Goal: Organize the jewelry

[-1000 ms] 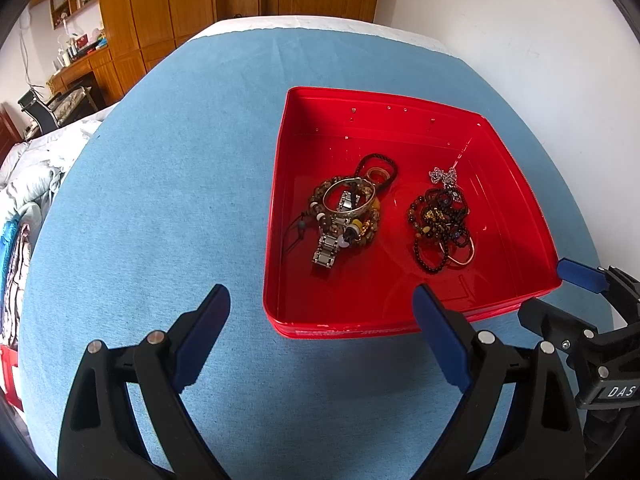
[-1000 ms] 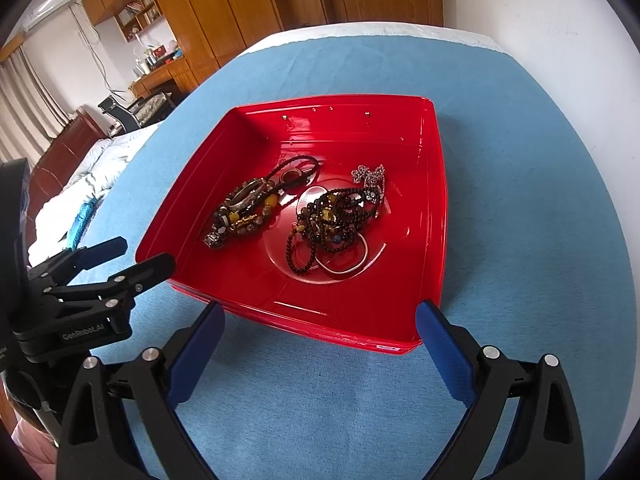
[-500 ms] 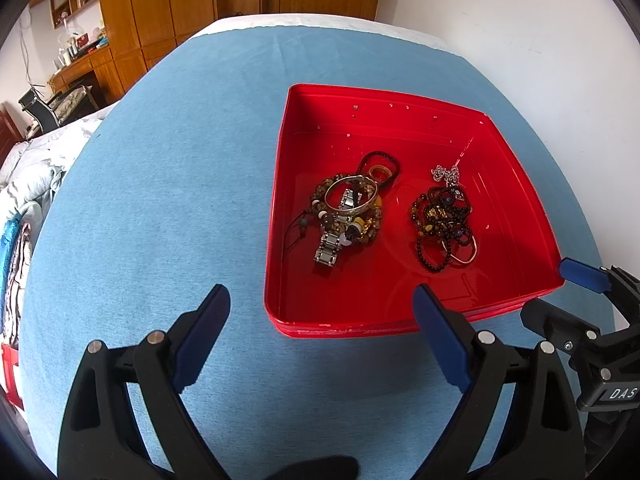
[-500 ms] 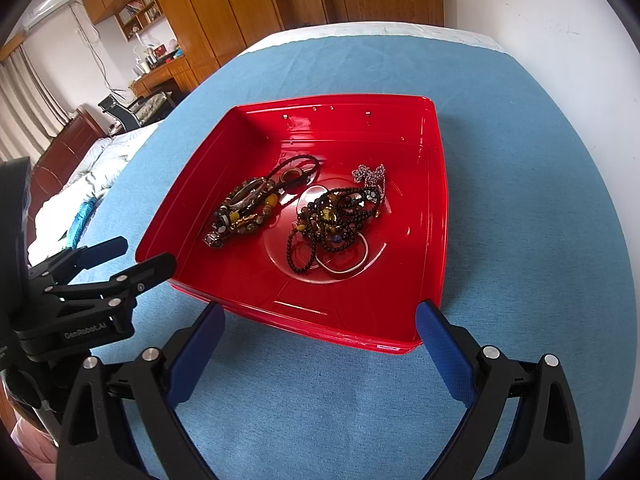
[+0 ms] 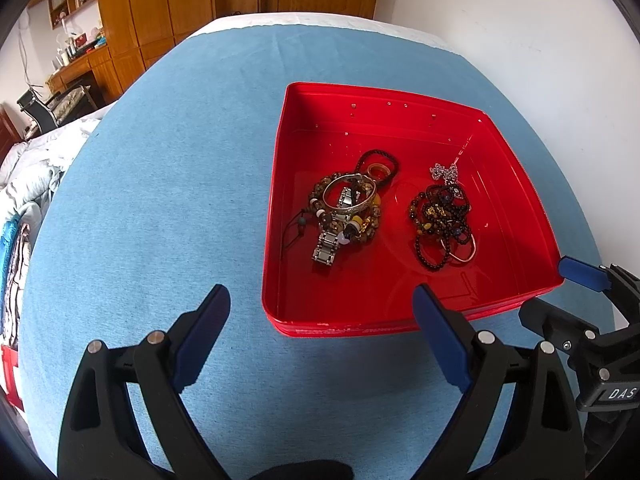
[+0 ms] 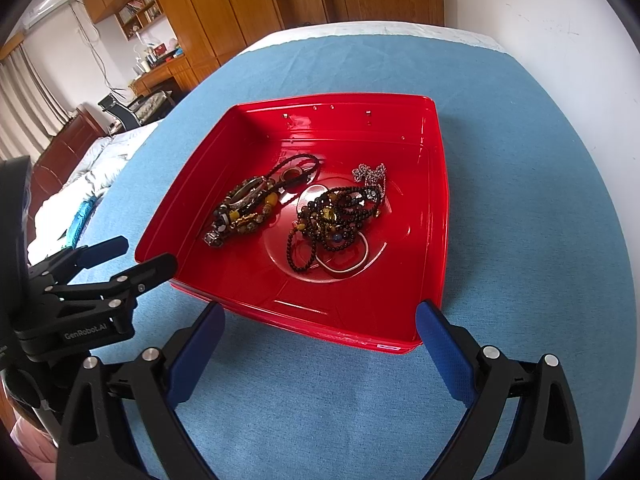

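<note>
A red plastic tray (image 5: 472, 312) (image 6: 432, 200) sits on a blue cloth. Inside it lie two heaps of jewelry: a left heap of a silver bangle, watch and beaded bracelets (image 5: 346, 208) (image 6: 244, 210), and a right heap of dark bead strings, a thin ring bangle and a silver chain (image 5: 442, 216) (image 6: 334, 224). My left gripper (image 5: 322, 312) is open and empty, just short of the tray's near left corner. My right gripper (image 6: 320, 332) is open and empty, at the tray's near rim. Each gripper shows in the other's view (image 5: 576, 292) (image 6: 116, 264).
The blue cloth (image 5: 160, 184) covers a table that ends at a white wall (image 5: 520, 20) on the right. Wooden cabinets (image 5: 168, 0), a desk and a chair stand at the back left. Piled bedding (image 5: 24, 184) lies beyond the left edge.
The view has shifted only slightly; the left gripper has drawn back a little from the tray. Both grippers stay open and the jewelry has not moved.
</note>
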Demonstrator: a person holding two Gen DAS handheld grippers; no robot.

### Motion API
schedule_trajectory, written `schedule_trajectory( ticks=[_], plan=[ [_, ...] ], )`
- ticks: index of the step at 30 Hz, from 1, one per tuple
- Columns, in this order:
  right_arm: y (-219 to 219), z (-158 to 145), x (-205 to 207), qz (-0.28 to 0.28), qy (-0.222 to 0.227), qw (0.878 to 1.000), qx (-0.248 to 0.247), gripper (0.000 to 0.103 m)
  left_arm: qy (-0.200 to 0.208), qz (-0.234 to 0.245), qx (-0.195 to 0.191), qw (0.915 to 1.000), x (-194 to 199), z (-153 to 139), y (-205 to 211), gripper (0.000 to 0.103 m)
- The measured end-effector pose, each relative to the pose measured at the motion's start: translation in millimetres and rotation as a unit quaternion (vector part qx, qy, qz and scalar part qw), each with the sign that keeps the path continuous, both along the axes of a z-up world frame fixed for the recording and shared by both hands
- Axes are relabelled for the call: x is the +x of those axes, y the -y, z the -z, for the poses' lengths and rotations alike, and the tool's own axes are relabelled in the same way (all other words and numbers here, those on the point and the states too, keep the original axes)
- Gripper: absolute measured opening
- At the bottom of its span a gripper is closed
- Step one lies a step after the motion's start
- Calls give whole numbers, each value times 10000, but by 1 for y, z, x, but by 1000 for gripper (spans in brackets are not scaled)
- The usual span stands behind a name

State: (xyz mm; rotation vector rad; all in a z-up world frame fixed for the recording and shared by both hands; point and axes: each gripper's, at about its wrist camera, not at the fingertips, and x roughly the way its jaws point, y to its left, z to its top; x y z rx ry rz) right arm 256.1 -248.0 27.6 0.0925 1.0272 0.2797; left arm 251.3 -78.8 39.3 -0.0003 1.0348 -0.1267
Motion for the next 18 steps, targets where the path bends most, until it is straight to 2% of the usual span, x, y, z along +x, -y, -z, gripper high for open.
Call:
schedule_trajectory(
  ticks=[18],
  plan=[
    [0, 0, 0, 1, -3, 10000, -3, 96, -41, -16, 3, 10000, 2, 2, 0, 91]
  ],
)
